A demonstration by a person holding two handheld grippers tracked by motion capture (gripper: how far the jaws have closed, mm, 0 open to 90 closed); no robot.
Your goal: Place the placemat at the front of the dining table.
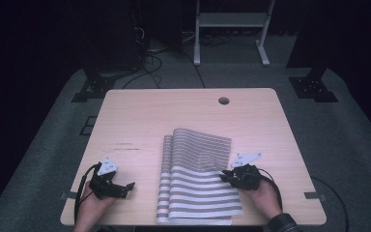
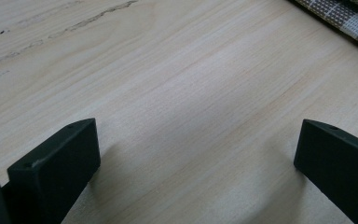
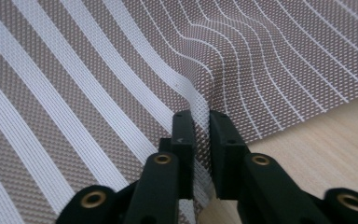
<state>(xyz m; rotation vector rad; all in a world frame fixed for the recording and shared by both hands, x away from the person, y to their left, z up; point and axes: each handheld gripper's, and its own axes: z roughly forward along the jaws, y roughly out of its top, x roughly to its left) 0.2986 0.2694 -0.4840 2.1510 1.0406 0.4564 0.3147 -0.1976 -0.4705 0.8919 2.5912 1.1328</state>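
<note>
Two claws | right gripper clenched on cloth right edge | left gripper released, on bare table, cloth lies to its right

Your high view is dim and cool: only the pale wooden table catches light, while the room behind falls to near black. In your left gripper view, soft shadows pool beside the black jaws, lit from above. In your right gripper view, the brown-and-white striped woven cloth is sharp and evenly lit, without glare
</note>
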